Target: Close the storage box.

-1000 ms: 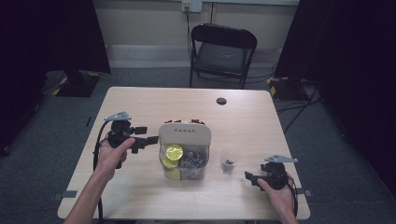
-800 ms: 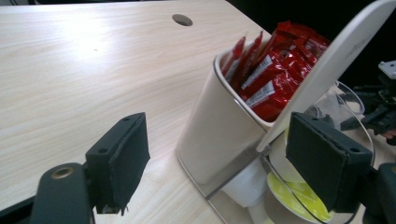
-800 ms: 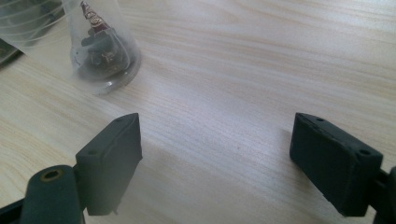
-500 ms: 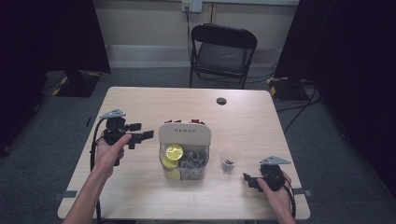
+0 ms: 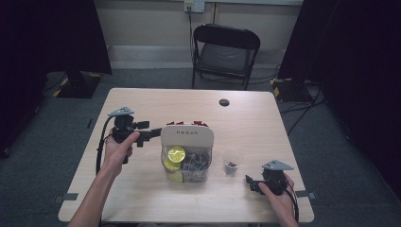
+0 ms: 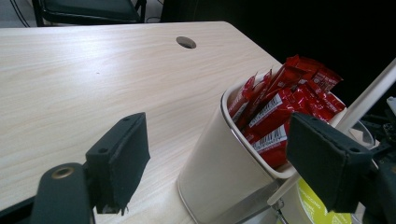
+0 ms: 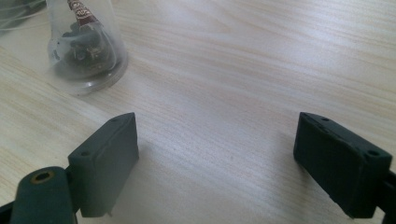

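High view: a white-and-clear organiser caddy [image 5: 187, 153] stands mid-table [image 5: 265, 118] and serves as the landmark. Left of it, the left gripper [image 5: 152, 133] hovers just beside its white top, jaws spread and holding nothing; half a second ago it sat slightly farther from the caddy. Right of the caddy stands a small clear plastic cup [image 5: 231, 162] with dark pieces inside. Beyond the cup, toward the table's near edge, the right gripper [image 5: 249, 182] rests low, released; its jaws have just been opening, nothing between them.

Left gripper view: both black jaws frame the caddy's white rim, where red sachets [image 6: 280, 112] stand packed; no pad touches it.

Right gripper view: wide-apart jaws over bare wood, the cup [image 7: 86, 44] ahead and apart.

Judgement: the cup looks set down and let go; the left gripper seems poised for the sachets.
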`<state>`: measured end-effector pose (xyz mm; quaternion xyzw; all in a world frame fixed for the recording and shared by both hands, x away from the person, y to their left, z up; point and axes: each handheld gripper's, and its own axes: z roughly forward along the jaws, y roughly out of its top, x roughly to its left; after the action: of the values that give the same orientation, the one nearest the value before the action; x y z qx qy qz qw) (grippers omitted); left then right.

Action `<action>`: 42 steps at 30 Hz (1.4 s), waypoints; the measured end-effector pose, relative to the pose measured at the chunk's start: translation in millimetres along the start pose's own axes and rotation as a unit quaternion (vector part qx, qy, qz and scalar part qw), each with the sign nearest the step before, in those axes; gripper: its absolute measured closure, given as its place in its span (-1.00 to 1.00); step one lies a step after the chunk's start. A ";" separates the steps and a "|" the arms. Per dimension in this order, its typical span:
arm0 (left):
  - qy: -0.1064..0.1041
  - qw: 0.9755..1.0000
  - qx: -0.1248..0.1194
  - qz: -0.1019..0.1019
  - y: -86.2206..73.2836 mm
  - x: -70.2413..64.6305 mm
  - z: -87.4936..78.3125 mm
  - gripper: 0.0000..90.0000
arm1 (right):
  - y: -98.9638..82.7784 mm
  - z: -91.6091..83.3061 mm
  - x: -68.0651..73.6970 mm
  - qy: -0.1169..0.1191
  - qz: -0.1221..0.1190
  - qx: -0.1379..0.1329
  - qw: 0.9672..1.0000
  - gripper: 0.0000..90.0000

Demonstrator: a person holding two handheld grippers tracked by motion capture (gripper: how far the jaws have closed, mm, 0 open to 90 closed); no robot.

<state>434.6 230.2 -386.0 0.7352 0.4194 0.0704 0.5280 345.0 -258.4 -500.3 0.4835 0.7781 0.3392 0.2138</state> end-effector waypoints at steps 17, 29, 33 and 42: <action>0.001 1.000 0.006 0.012 -0.7 -1.0 -0.1 -0.47 | -0.2 -0.1 0.5 -0.004 0.001 -0.001 1.000 -0.71; -0.009 1.000 -0.006 0.004 0.6 -1.9 1.8 -0.45 | -0.3 -0.3 0.9 -0.005 0.003 0.000 1.000 -0.71; -0.011 1.000 -0.006 0.004 0.6 -3.1 0.9 -0.45 | -0.3 -0.2 0.7 -0.005 0.002 0.000 1.000 -0.71; -0.017 1.000 -0.006 0.018 0.7 -12.4 -6.8 -0.47 | -0.3 -0.2 0.8 -0.005 0.002 0.000 1.000 -0.71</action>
<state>423.3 226.4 -378.2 0.7407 0.3964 0.0693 0.5379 344.3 -257.8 -500.3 0.4868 0.7759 0.3374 0.2173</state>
